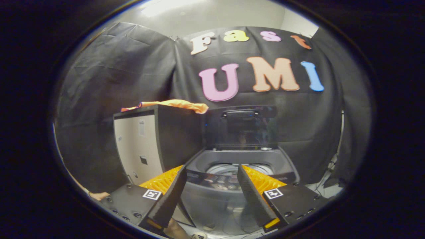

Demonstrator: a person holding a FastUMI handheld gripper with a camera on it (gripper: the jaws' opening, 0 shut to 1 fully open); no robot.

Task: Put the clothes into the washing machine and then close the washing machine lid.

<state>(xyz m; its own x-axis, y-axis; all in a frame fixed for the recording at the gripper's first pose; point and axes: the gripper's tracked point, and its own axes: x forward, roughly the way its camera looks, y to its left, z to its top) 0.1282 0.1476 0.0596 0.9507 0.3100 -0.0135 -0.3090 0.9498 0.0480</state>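
An orange garment [179, 104] lies draped on top of a cabinet [156, 142] just left of the washing machine [239, 166], whose lid [242, 126] stands upright, drum exposed. The gripper [210, 172] hangs level, aimed at the machine's front, its fingers spread wide apart with nothing between them, touching nothing.

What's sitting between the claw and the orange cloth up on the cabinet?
In the gripper view, nothing: the open claw holds nothing, and only the cabinet front separates it from the orange cloth lying on top, beside the open washing machine.
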